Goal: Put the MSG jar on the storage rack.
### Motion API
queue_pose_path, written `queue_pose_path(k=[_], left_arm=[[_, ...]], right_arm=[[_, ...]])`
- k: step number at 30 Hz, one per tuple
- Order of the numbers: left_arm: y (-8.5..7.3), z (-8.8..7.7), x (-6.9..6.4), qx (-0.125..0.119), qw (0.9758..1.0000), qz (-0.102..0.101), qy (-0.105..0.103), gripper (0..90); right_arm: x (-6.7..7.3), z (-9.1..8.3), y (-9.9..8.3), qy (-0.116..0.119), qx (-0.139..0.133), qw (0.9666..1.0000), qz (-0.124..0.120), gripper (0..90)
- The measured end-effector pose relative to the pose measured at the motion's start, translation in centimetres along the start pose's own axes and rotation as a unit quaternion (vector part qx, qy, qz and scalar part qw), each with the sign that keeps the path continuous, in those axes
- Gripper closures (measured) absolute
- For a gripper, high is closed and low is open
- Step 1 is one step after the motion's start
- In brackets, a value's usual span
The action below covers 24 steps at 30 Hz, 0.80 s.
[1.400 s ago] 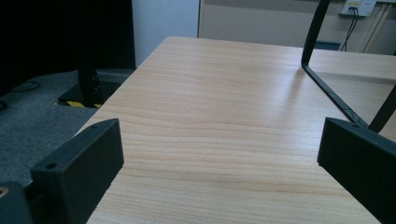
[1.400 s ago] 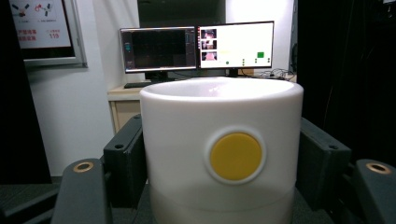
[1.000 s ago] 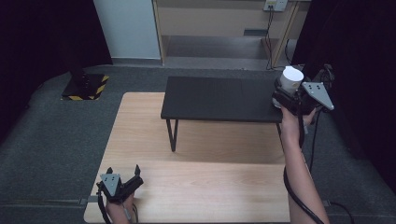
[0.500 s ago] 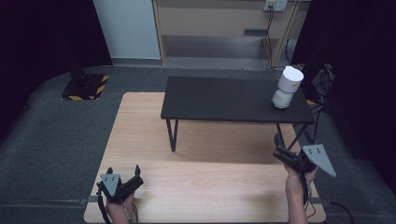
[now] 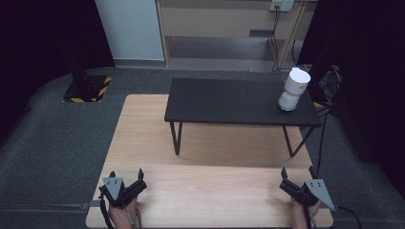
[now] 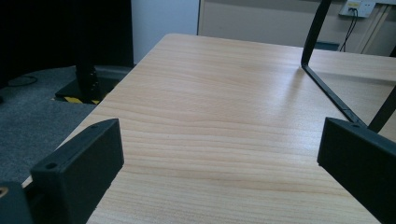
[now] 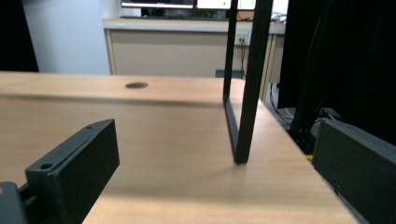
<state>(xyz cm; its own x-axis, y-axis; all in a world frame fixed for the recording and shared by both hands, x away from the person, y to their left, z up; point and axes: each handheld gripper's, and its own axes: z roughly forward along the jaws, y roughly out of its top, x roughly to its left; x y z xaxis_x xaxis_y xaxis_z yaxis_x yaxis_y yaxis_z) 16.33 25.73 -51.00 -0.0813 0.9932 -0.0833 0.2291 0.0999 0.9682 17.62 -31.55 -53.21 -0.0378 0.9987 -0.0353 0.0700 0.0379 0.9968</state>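
With the white cylindrical device (image 5: 294, 89) set on the black bench's (image 5: 229, 102) right end, left gripper (image 5: 125, 187) and right gripper (image 5: 297, 186) are rested near of it, jaws apart and empty, suggesting a completed placement; no next grasp is indicated.

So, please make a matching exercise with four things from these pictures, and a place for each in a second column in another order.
Things:
1. white container
2. left claw
3. right claw
4. black raised shelf

Places:
A. near right corner of the wooden table
B. standing on thin legs on the far half of the wooden table
C. near left corner of the wooden table
D. on the right end of the shelf top

Pairs: 1-D, 2-C, 3-A, 4-B
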Motion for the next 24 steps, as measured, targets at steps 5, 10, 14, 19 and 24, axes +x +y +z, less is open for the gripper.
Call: queue_pose_path(k=[5, 10, 14, 19, 24], left_arm=[[0.03, 0.05, -0.10, 0.002, 1.0000, 0.005, 0.000, 0.0], [0.00, 0.02, -0.03, 0.001, 1.0000, 0.001, 0.000, 0.0], [-0.02, 0.02, -0.07, 0.000, 1.0000, 0.002, 0.000, 0.0], [-0.02, 0.00, -0.02, 0.000, 1.0000, 0.001, 0.000, 0.0], [-0.05, -0.01, 0.00, -0.001, 1.0000, 0.000, -0.001, 0.0]], right_arm=[[-0.51, -0.15, 0.16, 0.015, 0.005, 0.9997, 0.017, 0.9], [-0.36, -0.55, -0.21, -0.002, -0.003, 0.9991, 0.043, 0.9], [-0.36, -0.58, -0.21, 0.000, -0.002, 0.9991, 0.042, 0.9], [-0.34, -0.50, -0.11, 0.001, 0.003, 0.9993, 0.038, 0.9], [-0.30, -0.42, 0.04, 0.002, 0.008, 0.9994, 0.035, 0.9]])
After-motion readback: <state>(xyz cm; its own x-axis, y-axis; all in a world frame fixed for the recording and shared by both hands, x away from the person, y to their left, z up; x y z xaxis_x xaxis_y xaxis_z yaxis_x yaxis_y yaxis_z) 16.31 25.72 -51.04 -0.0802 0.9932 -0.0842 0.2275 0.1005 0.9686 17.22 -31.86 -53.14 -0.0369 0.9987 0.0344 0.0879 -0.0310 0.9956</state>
